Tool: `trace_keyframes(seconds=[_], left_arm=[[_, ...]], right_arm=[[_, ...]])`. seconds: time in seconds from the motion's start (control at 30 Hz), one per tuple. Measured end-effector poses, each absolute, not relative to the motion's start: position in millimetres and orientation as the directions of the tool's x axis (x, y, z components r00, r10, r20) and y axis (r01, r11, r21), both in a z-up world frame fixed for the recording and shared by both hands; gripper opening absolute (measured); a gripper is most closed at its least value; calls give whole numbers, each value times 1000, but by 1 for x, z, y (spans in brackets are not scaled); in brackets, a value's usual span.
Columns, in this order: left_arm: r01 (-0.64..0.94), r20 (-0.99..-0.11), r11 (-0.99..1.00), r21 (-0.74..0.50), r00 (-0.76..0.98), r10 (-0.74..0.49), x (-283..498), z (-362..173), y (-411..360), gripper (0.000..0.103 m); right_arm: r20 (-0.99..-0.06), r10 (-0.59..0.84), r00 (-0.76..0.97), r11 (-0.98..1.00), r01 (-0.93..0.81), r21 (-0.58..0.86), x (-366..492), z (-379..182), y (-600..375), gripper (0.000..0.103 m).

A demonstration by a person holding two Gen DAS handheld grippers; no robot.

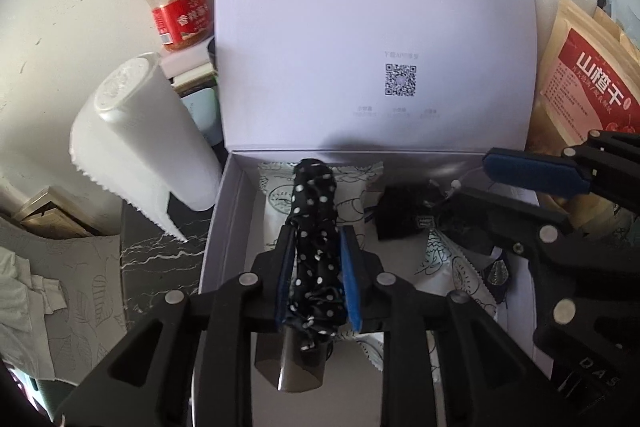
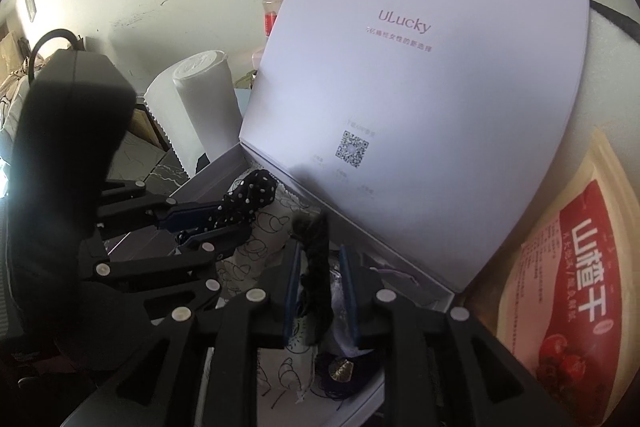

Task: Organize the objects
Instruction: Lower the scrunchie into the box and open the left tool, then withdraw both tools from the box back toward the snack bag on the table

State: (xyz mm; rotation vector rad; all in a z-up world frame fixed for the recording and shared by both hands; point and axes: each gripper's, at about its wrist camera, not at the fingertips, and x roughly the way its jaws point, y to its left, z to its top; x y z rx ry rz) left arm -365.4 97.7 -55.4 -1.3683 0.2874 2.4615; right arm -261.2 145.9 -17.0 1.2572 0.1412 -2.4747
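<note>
Dark marbled tabletop [image 1: 160, 259] under a cracked white wall [image 1: 60, 27]; each hand-held gripper stands narrow around black fabric.

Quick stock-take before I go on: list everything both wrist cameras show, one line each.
Gift box: one, white, centre, lid standing open behind it.
Polka-dot fabric piece: one, black with white dots, over the box, between the left gripper's pads.
Dark braided piece: one, black, over the box, between the right gripper's pads.
Printed sachets: several, white with line drawings, in the box.
Paper roll: one, white, left of the box.
Spice jar: one, red label, black cap, behind the roll.
Snack pouch: one, tan and red, right of the box.
Left gripper: one, black with blue pads, jaws narrow around the fabric.
Right gripper: one, black with blue pads, jaws narrow; contact unclear.
</note>
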Motion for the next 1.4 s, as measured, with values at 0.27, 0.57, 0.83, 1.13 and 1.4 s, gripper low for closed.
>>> trace_keyframes(seconds=[0.27, 0.57, 0.83, 1.13, 1.4], left_arm=[[-313, -822, -949, 46, -552, 142, -353, -31, 82, 42], [-276, -801, -960, 46, -585, 129, -322, 0, 62, 55], [-253, -772, -965, 66, -626, 112, -285, 36, 46, 60], [-218, -747, -974, 65, -658, 98, -238, 69, 26, 62], [-209, -719, -975, 73, -689, 93, -189, 93, 19, 68]], right_arm=[[-798, -259, -544, -937, 341, 71, -253, -4, 154, 39], [-775, -270, -571, -936, 346, 70, -220, 27, 155, 39], [-739, -280, -612, -935, 348, 66, -186, 60, 159, 40], [-706, -282, -650, -934, 354, 48, -144, 92, 164, 41], [-677, -285, -679, -931, 365, 27, -103, 115, 165, 43]])
